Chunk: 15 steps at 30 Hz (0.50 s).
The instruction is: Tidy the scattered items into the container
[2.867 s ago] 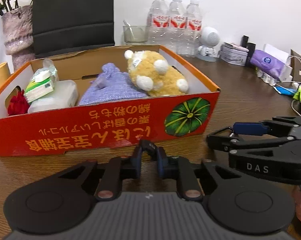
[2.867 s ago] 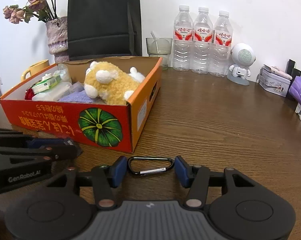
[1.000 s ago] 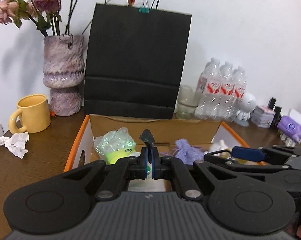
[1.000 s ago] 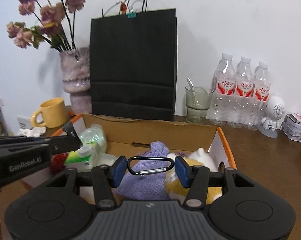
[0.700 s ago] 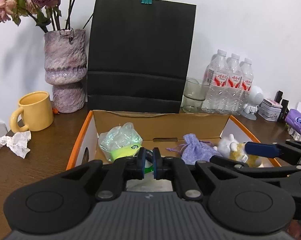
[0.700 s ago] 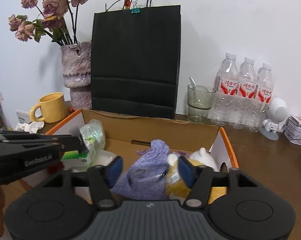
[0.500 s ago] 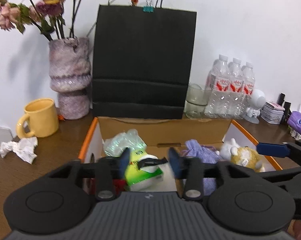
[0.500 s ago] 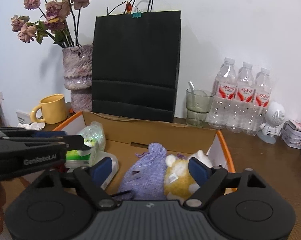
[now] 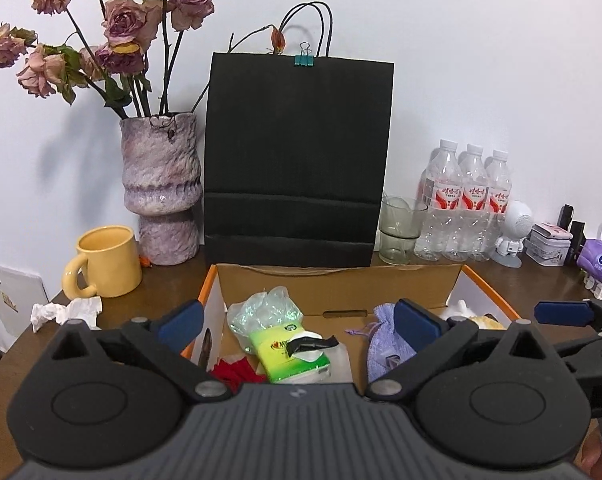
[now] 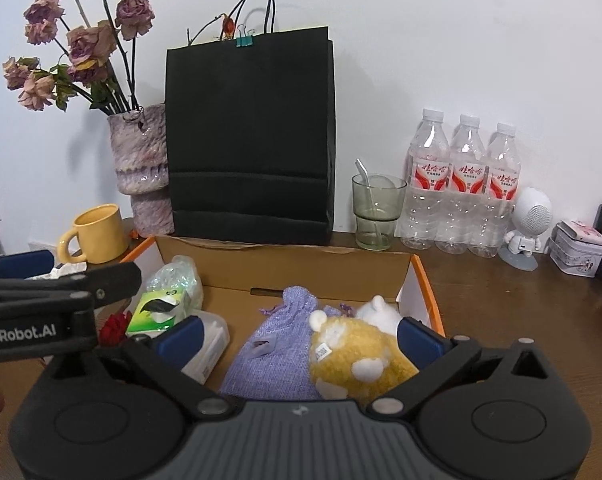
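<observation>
Both tongs hang over the orange cardboard box (image 9: 453, 280), jaws opening wide with nothing between them. Ahead of the left tongs (image 9: 297, 322) a small black clip (image 9: 311, 345) lies on the green tissue pack (image 9: 289, 356). Below the right tongs (image 10: 297, 336) sit the lilac pouch (image 10: 277, 356) and the yellow plush toy (image 10: 357, 356). This looks like the drop-off step; next, probably, both pull back and search the desk (image 10: 513, 312) for leftovers.

Matt cardboard box (image 10: 285, 268), fuzzy plush toy (image 10: 353, 356), woven purple cloth pouch (image 10: 277, 356)
</observation>
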Motion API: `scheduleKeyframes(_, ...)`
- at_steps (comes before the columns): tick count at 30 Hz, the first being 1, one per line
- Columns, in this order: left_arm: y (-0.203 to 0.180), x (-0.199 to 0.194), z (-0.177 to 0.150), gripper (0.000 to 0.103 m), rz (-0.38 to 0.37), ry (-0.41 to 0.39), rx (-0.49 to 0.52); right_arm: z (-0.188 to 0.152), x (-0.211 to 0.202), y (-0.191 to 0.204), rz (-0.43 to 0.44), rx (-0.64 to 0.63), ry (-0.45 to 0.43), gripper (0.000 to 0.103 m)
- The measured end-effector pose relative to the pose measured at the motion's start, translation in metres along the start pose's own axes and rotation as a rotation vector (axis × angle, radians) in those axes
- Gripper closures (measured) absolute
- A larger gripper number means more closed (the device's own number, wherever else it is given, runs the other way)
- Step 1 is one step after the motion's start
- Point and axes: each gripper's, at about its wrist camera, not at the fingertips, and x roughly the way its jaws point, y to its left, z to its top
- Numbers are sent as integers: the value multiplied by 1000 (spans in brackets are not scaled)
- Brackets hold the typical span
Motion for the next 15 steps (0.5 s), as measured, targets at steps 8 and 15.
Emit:
scheduleKeyframes(8, 2, -13, 1, 0, 1, 7, -19, 0, -16, -1, -28, 9, -7, 0)
scheduleKeyframes(15, -2, -44, -2, 0, -20, -40, -4, -5, -46, -5, -48, 26, -30, 0)
